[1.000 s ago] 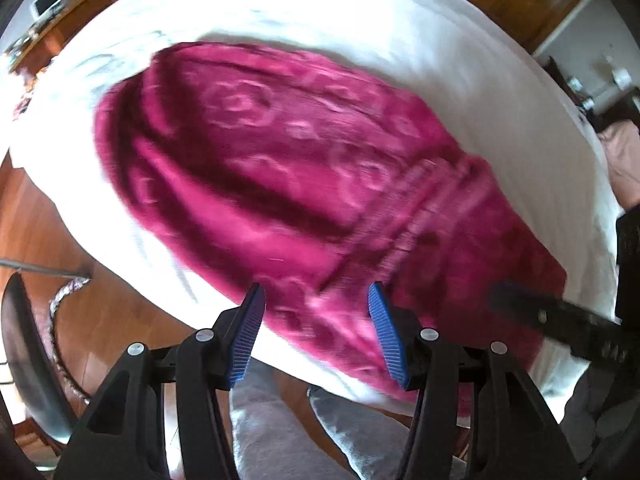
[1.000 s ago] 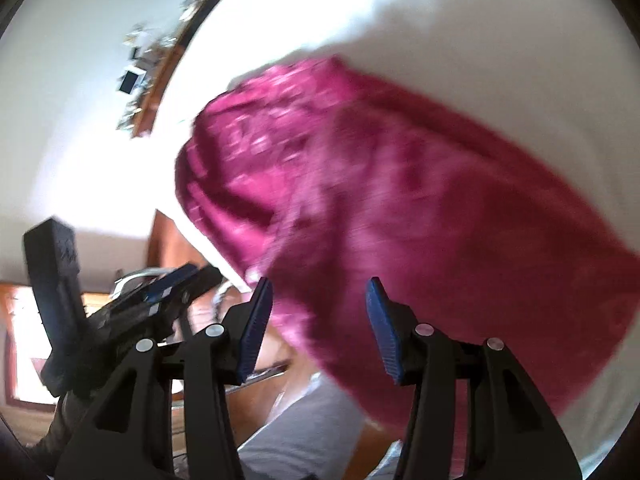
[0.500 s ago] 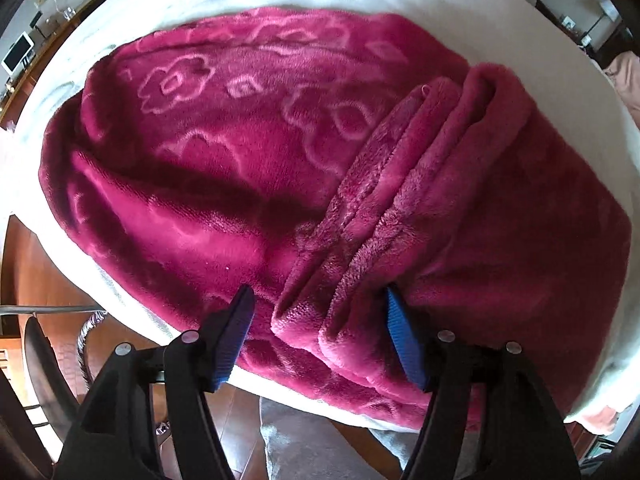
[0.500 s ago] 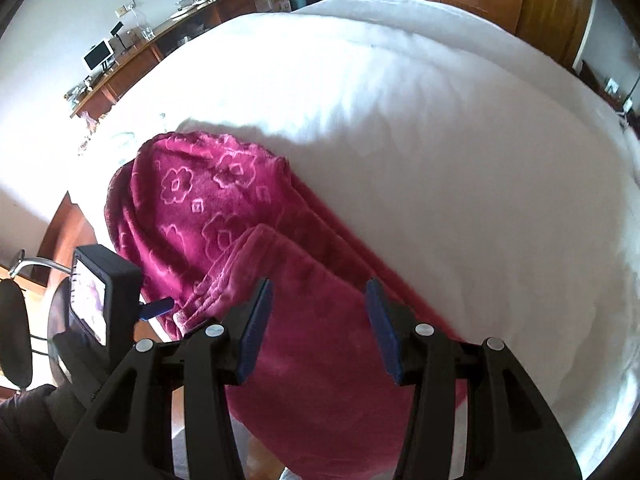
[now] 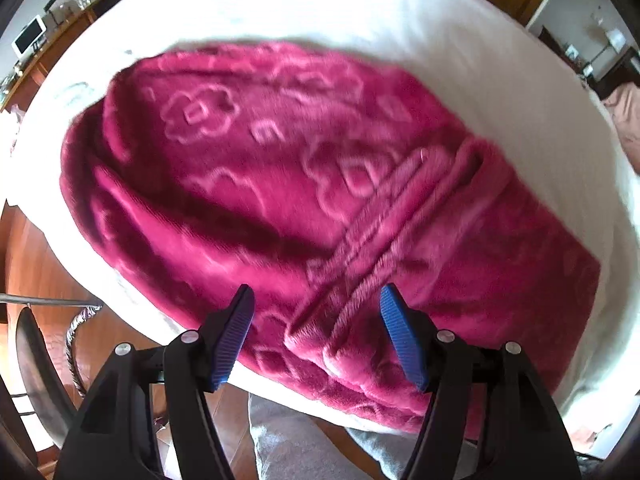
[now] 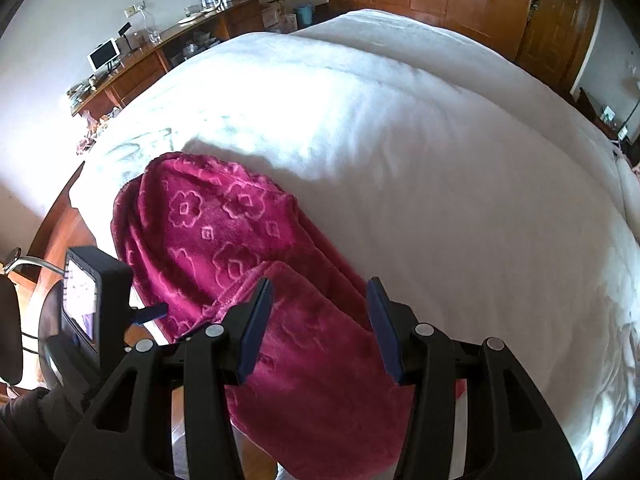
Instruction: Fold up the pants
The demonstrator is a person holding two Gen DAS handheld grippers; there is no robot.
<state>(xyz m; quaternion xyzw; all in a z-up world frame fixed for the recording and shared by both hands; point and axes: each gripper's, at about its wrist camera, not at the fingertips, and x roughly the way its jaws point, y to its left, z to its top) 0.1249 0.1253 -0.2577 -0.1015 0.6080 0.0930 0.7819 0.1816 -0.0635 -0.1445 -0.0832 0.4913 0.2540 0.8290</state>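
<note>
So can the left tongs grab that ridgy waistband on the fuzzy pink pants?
Probably yes. The left tongs hang open right above the ribbed waistband of the fuzzy magenta pants, with nothing between.

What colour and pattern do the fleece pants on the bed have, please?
The pants are deep magenta with an embossed flower pattern, clearest in the right wrist view.

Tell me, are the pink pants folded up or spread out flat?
Folded. The pants lie on the bed as a short, thick bundle, with one layer doubled over another and a ribbed edge across the top.
</note>
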